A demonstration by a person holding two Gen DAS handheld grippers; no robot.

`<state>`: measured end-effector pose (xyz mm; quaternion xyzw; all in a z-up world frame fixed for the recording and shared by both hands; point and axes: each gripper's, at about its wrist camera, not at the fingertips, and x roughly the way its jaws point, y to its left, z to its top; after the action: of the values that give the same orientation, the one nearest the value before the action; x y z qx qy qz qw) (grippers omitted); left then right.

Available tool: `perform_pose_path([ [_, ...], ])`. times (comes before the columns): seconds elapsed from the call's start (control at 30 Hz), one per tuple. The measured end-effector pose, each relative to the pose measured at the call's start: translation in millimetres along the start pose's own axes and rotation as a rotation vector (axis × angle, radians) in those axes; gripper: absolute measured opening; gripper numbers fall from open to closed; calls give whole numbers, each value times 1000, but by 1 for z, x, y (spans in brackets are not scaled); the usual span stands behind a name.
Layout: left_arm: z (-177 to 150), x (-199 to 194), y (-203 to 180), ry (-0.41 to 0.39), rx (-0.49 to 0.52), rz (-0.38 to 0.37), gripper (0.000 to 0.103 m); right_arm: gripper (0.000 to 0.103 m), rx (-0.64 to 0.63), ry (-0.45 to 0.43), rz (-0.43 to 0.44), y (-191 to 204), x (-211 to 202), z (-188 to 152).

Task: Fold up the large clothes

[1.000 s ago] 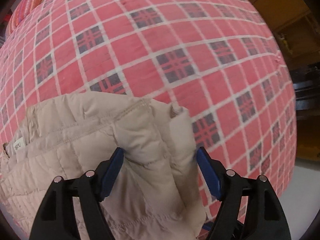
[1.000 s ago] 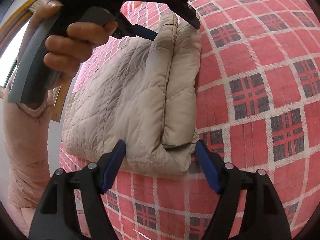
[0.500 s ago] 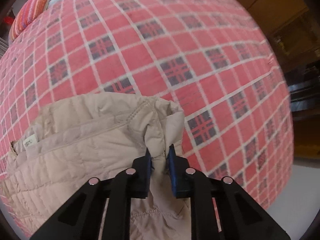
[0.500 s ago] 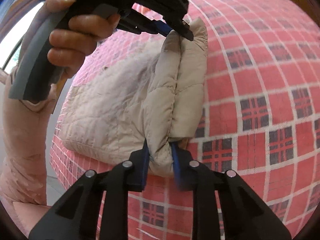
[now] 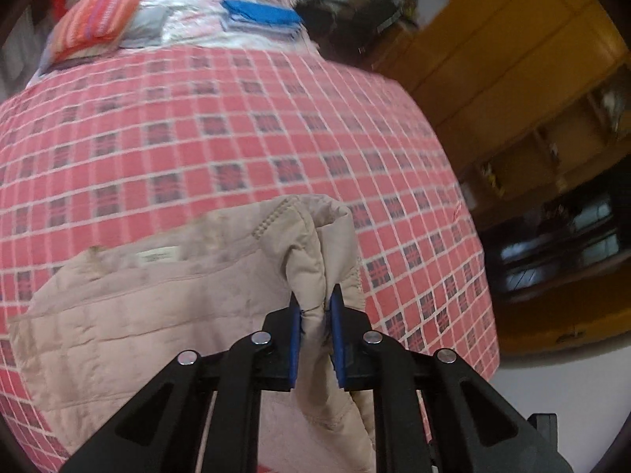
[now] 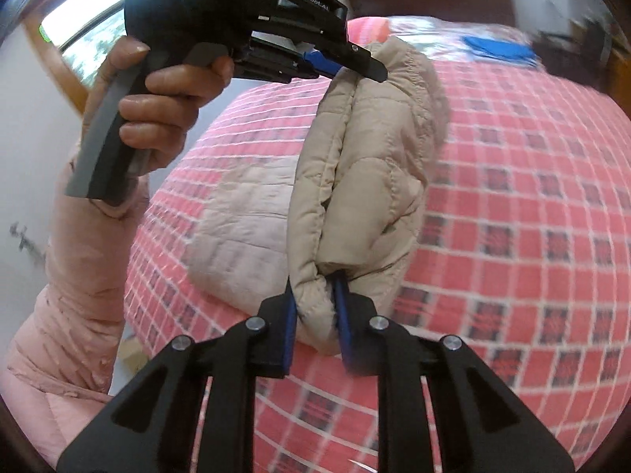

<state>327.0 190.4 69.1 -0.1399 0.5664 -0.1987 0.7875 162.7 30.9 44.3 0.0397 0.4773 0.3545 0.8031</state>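
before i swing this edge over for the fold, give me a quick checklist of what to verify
1. Left gripper shut on the jacket: ok, fabric is pinched between its blue pads.
2. Right gripper shut on the jacket's edge: ok, a thick roll of fabric sits between the pads.
3. Held edge lifted off the bedspread: ok, it hangs between the two grippers.
4. Rest of the jacket lying flat: ok by the right wrist view, though blurred.
5. Landing area beyond the jacket free: ok, only bare checked bedspread; the pillow is far off.
6. All layers caught in each grip: cannot tell.
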Motion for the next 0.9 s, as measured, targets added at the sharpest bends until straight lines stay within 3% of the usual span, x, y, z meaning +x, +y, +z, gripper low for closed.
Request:
perform_pose_path([
  [0.23,-26,-35,95,-63,-134,-7,13,16,-96,95,84,46,52,24],
  [0.4,-46,-29,157,-74,-221,-31,13,16,-122,163,111,67,90,29],
  [0.63,-69,-2,204,-82,-283,-69,14,16,-123,235,116,72,134,25],
  [0.9,-100,14,250,-120,-361,-151,36,16,-98,308,142,67,178,16],
])
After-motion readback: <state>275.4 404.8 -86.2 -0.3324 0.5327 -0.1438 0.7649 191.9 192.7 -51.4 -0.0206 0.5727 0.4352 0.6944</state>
